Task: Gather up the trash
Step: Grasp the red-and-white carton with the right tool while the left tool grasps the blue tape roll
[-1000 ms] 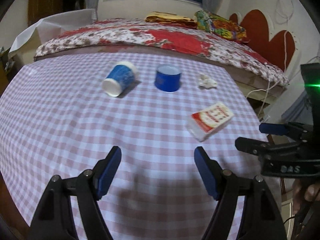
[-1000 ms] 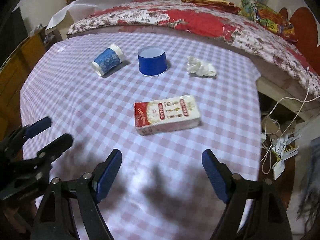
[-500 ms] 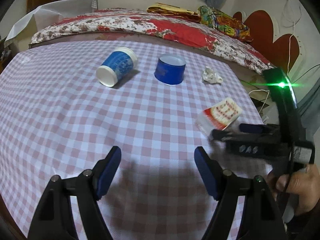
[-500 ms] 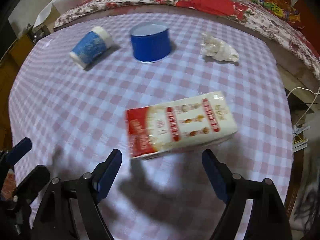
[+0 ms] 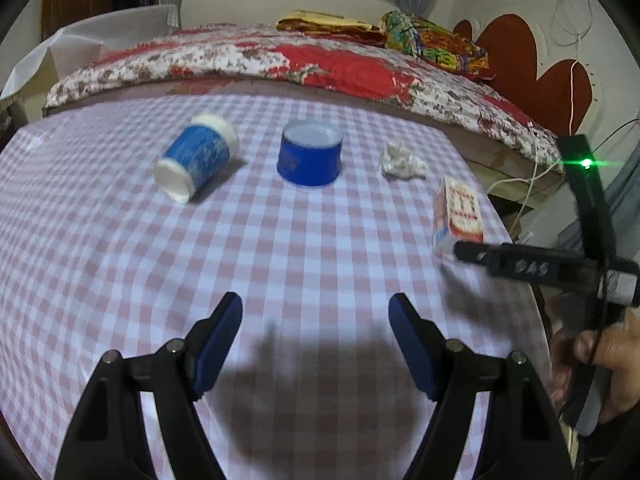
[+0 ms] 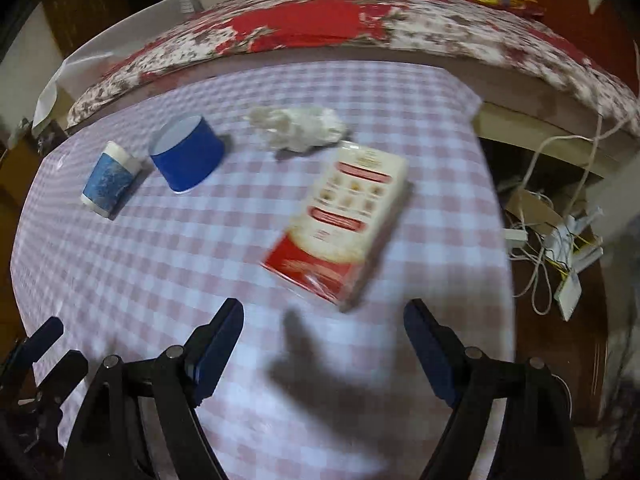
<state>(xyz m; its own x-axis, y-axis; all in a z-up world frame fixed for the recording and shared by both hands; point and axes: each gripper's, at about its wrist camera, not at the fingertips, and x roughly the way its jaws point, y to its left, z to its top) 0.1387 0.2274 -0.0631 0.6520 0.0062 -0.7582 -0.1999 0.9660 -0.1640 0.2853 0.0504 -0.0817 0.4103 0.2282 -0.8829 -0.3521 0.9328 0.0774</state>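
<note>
On the checked tablecloth (image 5: 280,248) lie a blue paper cup on its side (image 5: 194,162), an upturned blue cup (image 5: 310,154), a crumpled white tissue (image 5: 402,160) and a red-and-white packet (image 5: 460,214). My left gripper (image 5: 316,326) is open and empty over the near table. My right gripper (image 6: 324,330) is open, just short of the packet (image 6: 340,224), which lies beyond the fingertips. The tissue (image 6: 300,128), upturned cup (image 6: 188,162) and lying cup (image 6: 108,182) lie farther back. The right gripper's body (image 5: 520,266) shows beside the packet in the left view.
A bed with a floral red quilt (image 5: 300,64) runs along the table's far edge. White cables and plugs (image 6: 560,240) lie on the floor past the table's right edge. A wooden cabinet (image 6: 16,168) stands at the left.
My right gripper has moved forward and right toward the packet, which now sits closer and angled between the fingers' line. My left gripper has shifted slightly; both stay open.
</note>
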